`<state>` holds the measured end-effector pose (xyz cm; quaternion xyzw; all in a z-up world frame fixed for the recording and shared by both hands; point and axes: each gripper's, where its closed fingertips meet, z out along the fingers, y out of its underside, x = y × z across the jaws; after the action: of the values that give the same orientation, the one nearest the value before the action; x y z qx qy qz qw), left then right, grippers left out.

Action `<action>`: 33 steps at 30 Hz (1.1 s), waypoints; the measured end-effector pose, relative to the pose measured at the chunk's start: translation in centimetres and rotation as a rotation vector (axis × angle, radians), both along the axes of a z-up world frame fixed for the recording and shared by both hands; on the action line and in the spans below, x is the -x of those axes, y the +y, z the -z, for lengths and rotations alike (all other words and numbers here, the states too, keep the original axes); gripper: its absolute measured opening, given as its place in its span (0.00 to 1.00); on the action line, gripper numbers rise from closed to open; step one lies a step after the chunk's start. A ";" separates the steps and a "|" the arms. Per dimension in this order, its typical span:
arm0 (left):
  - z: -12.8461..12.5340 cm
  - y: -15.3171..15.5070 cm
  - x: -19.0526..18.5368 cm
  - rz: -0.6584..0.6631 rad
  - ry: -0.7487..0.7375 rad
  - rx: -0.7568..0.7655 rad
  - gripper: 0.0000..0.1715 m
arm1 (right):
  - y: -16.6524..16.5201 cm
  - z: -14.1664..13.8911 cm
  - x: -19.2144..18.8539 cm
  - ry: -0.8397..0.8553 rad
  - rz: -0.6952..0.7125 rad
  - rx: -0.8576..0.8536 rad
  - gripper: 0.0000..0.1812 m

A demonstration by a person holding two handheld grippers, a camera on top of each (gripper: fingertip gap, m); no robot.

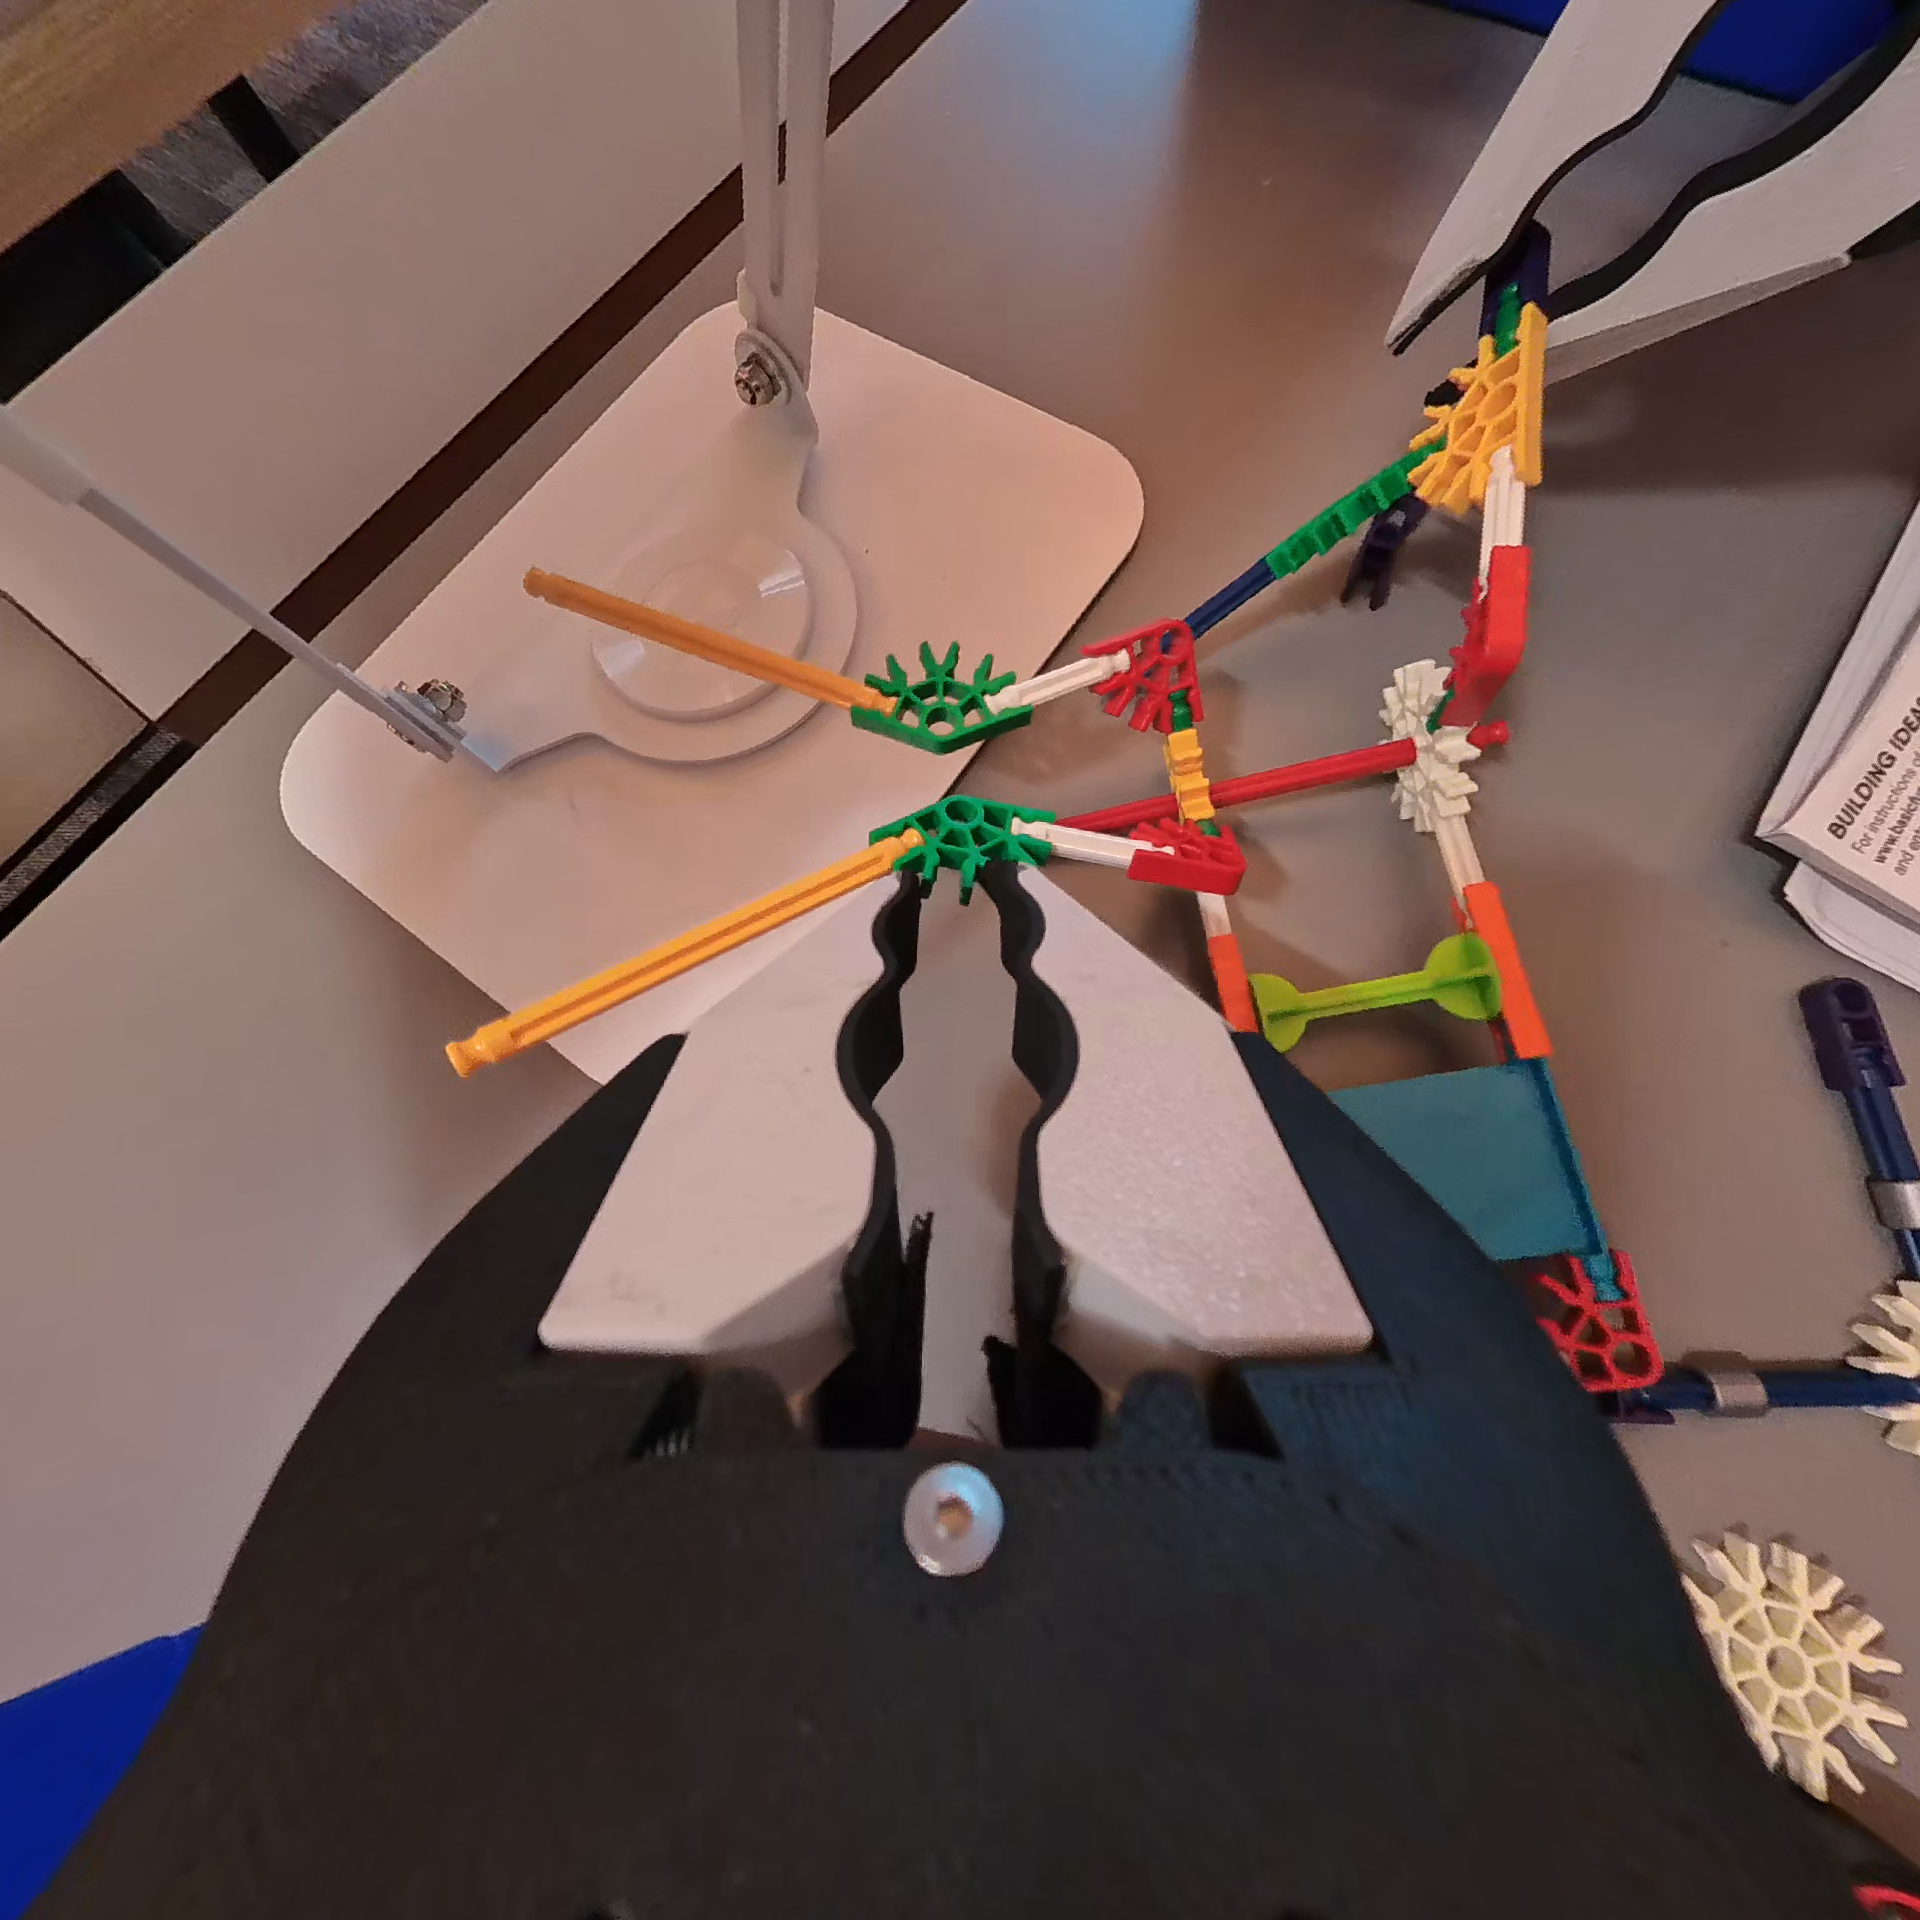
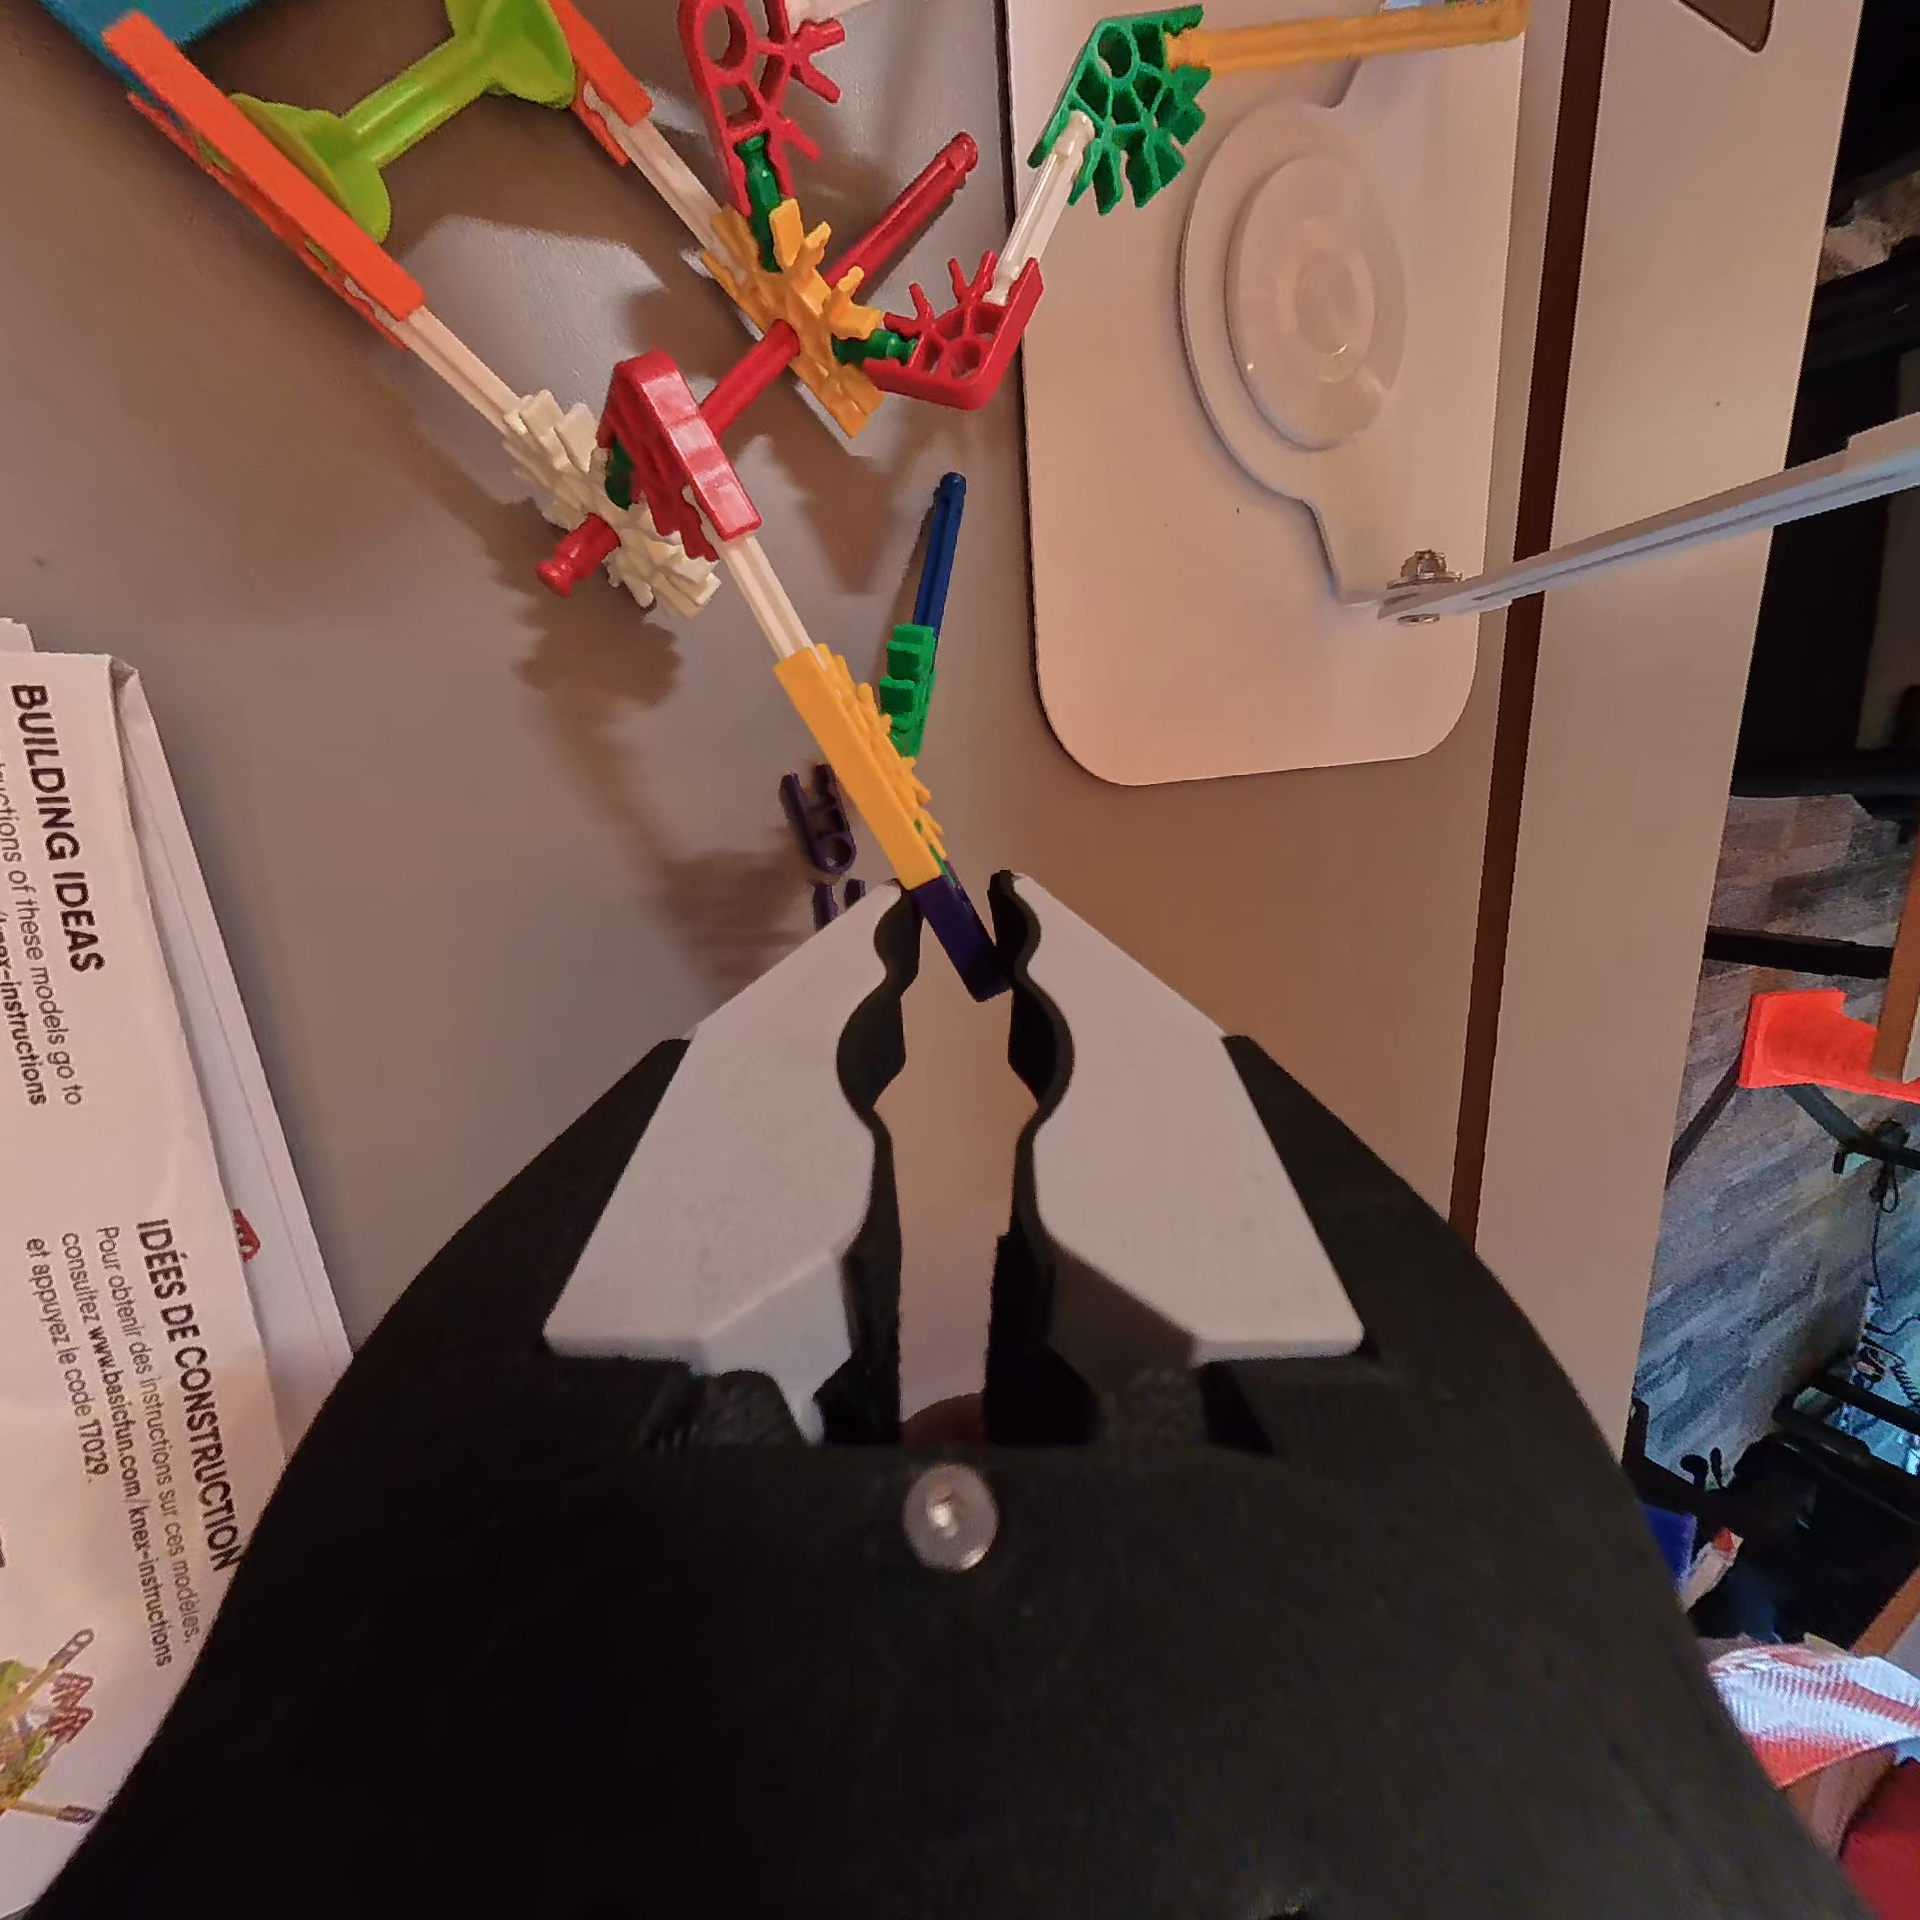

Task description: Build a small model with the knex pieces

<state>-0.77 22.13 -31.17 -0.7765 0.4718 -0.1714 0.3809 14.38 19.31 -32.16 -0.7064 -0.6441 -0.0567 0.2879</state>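
Observation:
A toy model of coloured rods and connectors [image 1: 1299, 779] is held just above a grey table. In the left wrist view my left gripper [image 1: 958, 885] is shut on a green fan-shaped connector [image 1: 966, 831] with a long yellow rod [image 1: 675, 956] sticking out to the left. A second green connector [image 1: 935, 696] with an orange rod sits just beyond. My right gripper [image 2: 951, 920] is shut on a dark blue piece [image 2: 966, 945] joined to a yellow connector [image 2: 862, 769] at the model's other end. The right gripper also shows in the left wrist view [image 1: 1517, 260].
A white stand base [image 1: 727, 520] with thin metal arms lies under the yellow rods. An instruction booklet [image 2: 125, 1143] lies by the model. Loose parts lie about: a purple connector [image 2: 826, 821], a white snowflake connector [image 1: 1787, 1662], blue rods [image 1: 1870, 1101]. The table edge [image 2: 1496, 935] is at the right. About 15 centimeters separates my left fingertips from my right.

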 end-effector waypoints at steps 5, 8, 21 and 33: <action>-0.2 -0.2 0.2 0.014 0.028 -0.023 0.07 | 0.0 0.0 -0.1 -0.006 0.003 -0.001 0.06; -0.7 -0.5 0.2 0.030 0.041 -0.046 0.08 | 0.0 0.1 -0.2 -0.010 0.005 0.002 0.06; 0.6 -3.1 -2.7 0.187 0.112 -0.120 0.19 | -0.3 0.2 -0.4 -0.029 0.003 0.008 0.05; 1.7 -4.2 -4.1 0.242 0.113 -0.111 0.31 | -0.2 0.1 -0.3 -0.028 0.002 0.003 0.05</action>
<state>3.34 17.95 -32.90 -0.6999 0.5915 -0.1457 0.3728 14.69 19.10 -32.30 -0.7067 -0.6474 -0.0661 0.2777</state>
